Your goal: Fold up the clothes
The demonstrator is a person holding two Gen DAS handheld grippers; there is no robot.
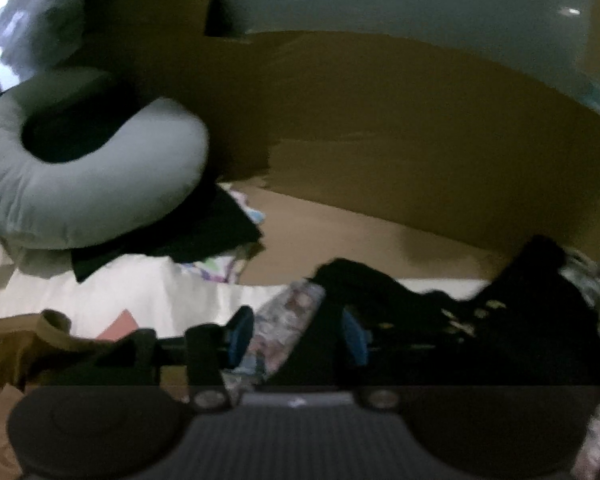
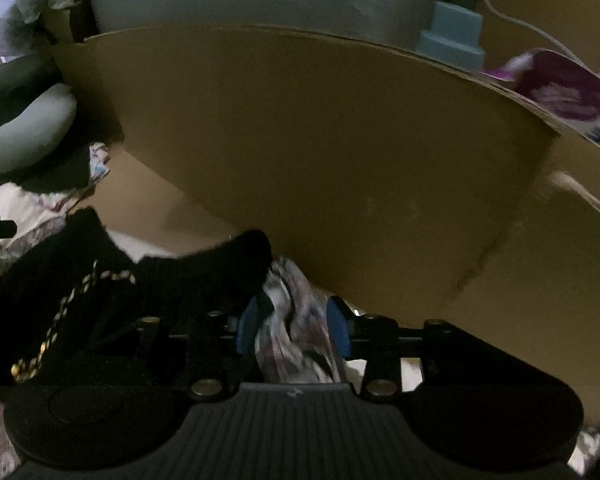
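Cardboard box (image 1: 380, 120) fills the back of the left wrist view, one brown wall under a pale room wall. Left of the box sits one grey ring pillow (image 1: 76, 176) on a dark folded cloth (image 1: 204, 232), with a white sheet (image 1: 140, 296) in front. The left gripper (image 1: 296, 340) is clenched on the patterned garment (image 1: 284, 320); a black garment (image 1: 480, 320) lies right of it, below the box.

In the right wrist view, the same box (image 2: 320, 160) looms close. The right gripper (image 2: 294, 328) grasps the patterned garment (image 2: 296, 320) just below the box, the black garment (image 2: 100, 288) with gold trim to its left. Only here: one blue-grey plastic block (image 2: 452, 36) and one purple packet (image 2: 560, 84) behind the box's rim.
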